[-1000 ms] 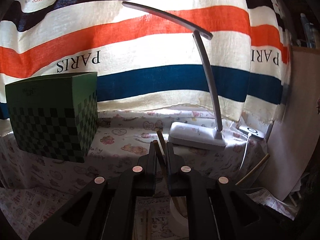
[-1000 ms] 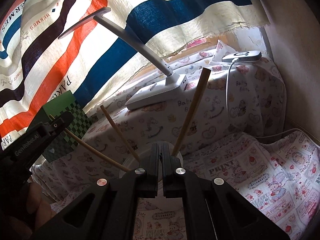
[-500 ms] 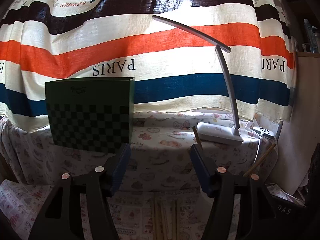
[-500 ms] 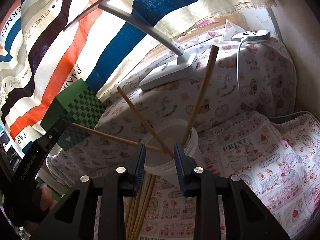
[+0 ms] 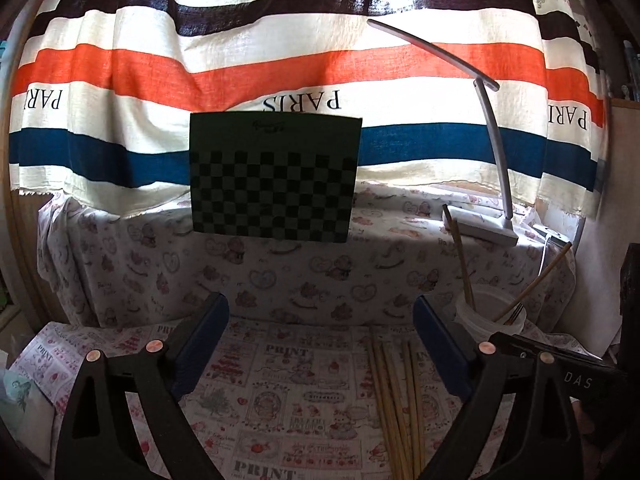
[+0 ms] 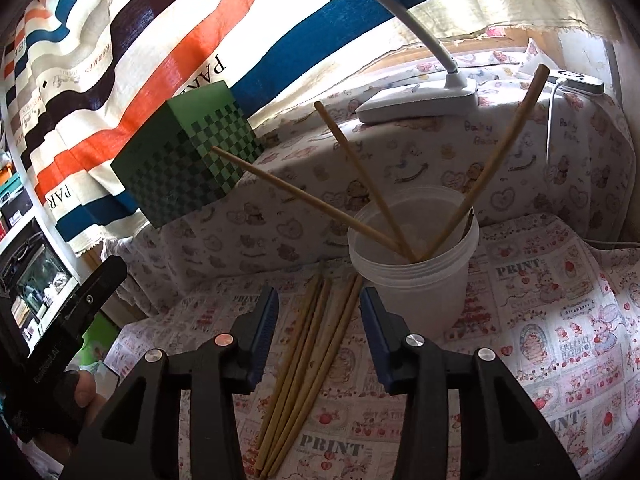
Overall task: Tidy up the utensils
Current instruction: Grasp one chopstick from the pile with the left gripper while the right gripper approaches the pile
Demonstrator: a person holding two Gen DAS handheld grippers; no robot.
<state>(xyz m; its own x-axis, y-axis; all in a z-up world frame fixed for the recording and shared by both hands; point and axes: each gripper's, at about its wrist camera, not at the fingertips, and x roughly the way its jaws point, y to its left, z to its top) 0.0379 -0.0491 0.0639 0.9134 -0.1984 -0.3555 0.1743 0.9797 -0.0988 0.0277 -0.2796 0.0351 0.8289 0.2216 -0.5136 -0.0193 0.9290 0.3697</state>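
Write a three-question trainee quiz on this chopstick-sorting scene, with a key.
1. How many wooden chopsticks stand in the translucent white plastic cup?
2. True or false: the right gripper is shut on a chopstick.
3. The loose bundle of wooden chopsticks on the printed cloth lies: A) inside the green checkered box; B) beside the cup; C) under the white desk lamp.

Key: 1) three; 2) false, it is open and empty; 3) B.
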